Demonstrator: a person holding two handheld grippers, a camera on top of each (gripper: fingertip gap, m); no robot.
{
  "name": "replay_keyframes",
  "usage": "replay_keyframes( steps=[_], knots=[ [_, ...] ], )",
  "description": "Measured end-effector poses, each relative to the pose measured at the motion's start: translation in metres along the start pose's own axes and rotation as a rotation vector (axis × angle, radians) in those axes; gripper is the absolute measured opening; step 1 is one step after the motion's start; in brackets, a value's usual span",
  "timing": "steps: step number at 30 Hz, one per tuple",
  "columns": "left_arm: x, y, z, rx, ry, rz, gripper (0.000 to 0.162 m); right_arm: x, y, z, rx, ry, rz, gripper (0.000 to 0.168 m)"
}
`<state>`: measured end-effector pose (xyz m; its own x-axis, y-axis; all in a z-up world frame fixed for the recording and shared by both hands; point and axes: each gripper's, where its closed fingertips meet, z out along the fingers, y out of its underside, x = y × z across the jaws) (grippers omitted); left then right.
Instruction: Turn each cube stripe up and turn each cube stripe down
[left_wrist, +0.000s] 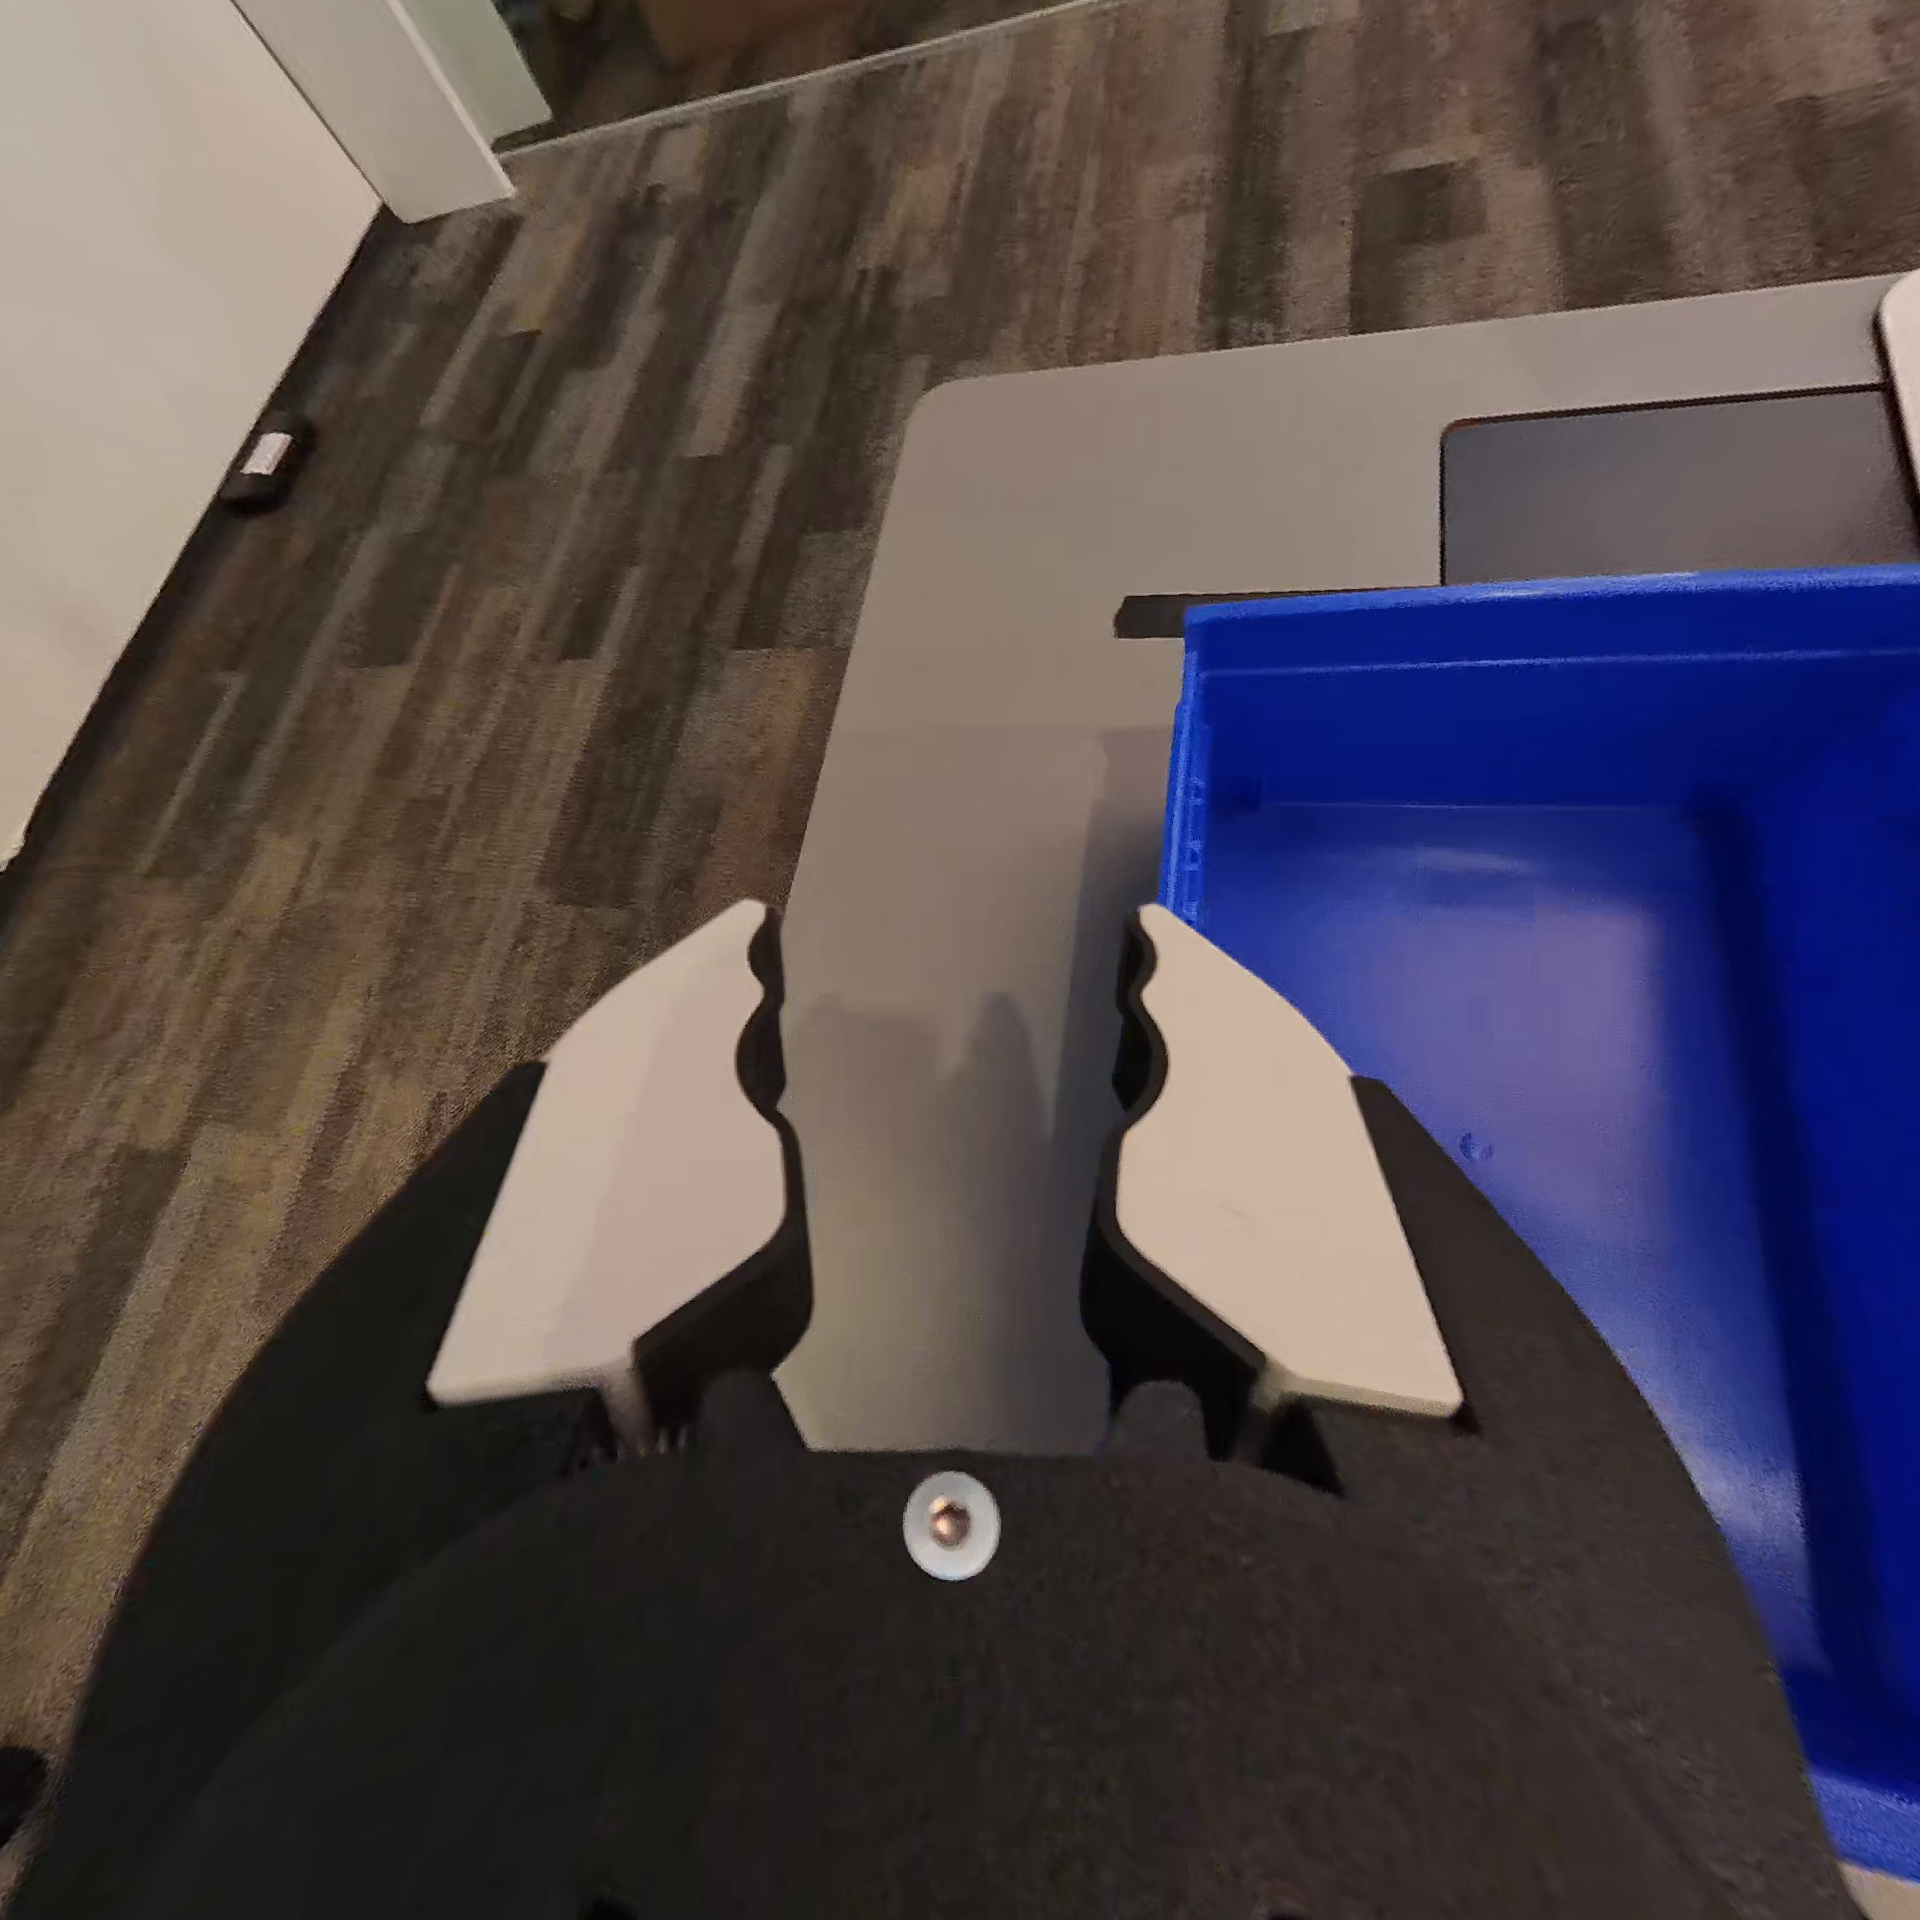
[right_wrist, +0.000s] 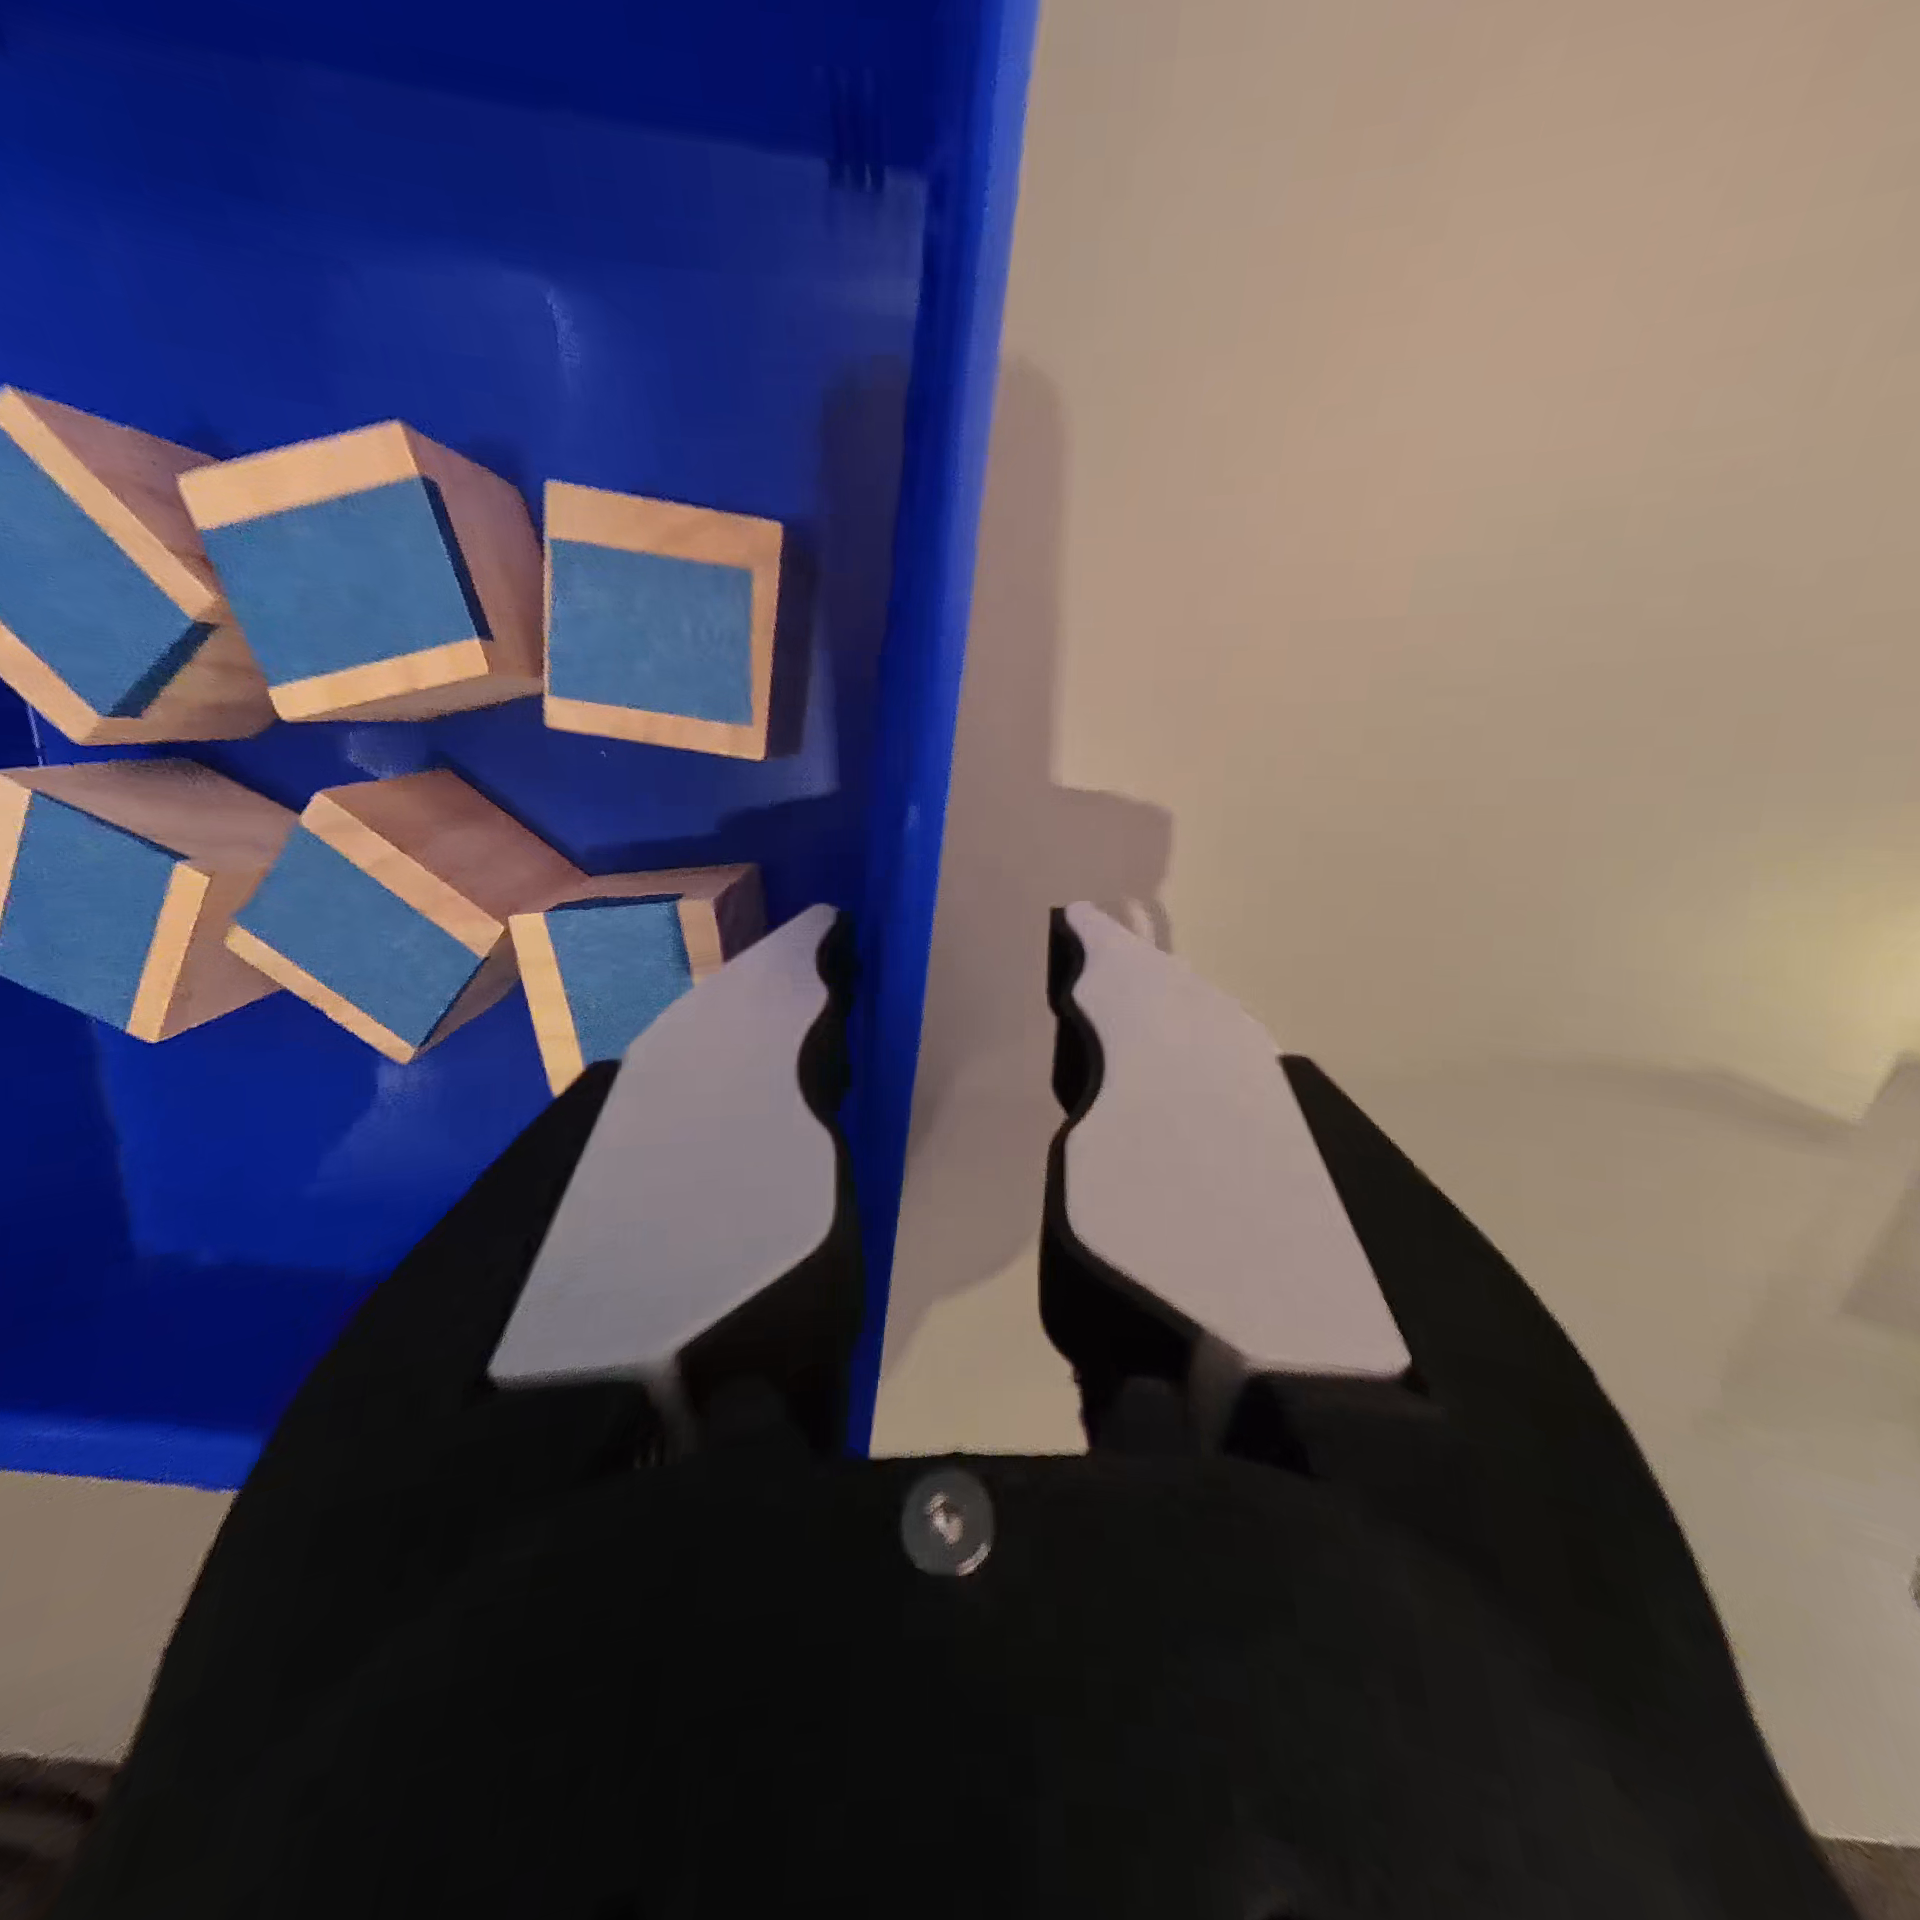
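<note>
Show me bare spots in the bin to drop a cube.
In the bin, the floor is bare beyond the cubes and in front of them. The middle band is crowded: six cubes, nearly touching. The left wrist view's bin end also looks bare.

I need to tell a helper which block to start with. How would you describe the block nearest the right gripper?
Look in the blue bin, at its right wall. Six wooden blocks with blue stripes lie in two rows; take the near row's rightmost block. Only this one is partly hidden behind the right gripper.

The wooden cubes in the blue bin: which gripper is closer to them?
Right. The right gripper straddles the blue bin wall beside the wooden cubes; the left gripper hangs over the table outside.
</note>
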<state>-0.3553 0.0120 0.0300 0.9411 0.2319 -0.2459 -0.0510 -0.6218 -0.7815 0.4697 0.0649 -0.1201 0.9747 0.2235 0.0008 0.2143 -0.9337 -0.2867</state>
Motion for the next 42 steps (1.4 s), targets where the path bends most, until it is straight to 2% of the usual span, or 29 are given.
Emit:
replay_keyframes(
  steps=[2,4,8,12,24,28,31,35,40,42],
  knots=[
    [-0.002,0.0,0.003,-0.011,-0.037,0.004,0.064,-0.005,0.003,0.007,-0.032,-0.032,0.002,0.03],
    [-0.006,-0.001,0.004,-0.017,-0.098,0.035,0.066,-0.015,0.003,0.01,-0.046,-0.098,0.003,0.009],
    [-0.011,-0.005,0.003,-0.03,-0.21,0.116,0.063,-0.016,0.004,0.01,-0.051,-0.102,0.01,0.009],
    [0.001,-0.004,0.009,-0.076,-0.252,0.216,0.059,-0.015,0.004,0.01,-0.052,-0.104,0.003,0.009],
    [0.031,-0.002,0.016,-0.15,-0.261,0.335,0.059,-0.014,0.005,0.011,-0.056,-0.084,-0.018,0.012],
    [0.044,0.009,0.024,-0.188,-0.135,0.313,0.055,-0.014,0.006,0.011,-0.058,-0.085,-0.023,0.012],
    [0.053,0.023,0.027,-0.235,0.041,0.198,0.054,-0.015,0.007,0.011,-0.067,-0.083,-0.027,0.012],
    [0.05,0.038,0.028,-0.293,0.156,0.065,0.05,-0.015,0.008,0.011,-0.076,-0.085,-0.029,0.012],
    [0.057,0.071,0.039,-0.449,0.253,0.019,0.045,-0.015,0.011,0.012,-0.09,-0.089,-0.034,0.013],
    [0.066,0.084,0.042,-0.517,0.327,-0.005,0.035,-0.016,0.015,0.013,-0.111,-0.094,-0.04,0.013]
  ],
)
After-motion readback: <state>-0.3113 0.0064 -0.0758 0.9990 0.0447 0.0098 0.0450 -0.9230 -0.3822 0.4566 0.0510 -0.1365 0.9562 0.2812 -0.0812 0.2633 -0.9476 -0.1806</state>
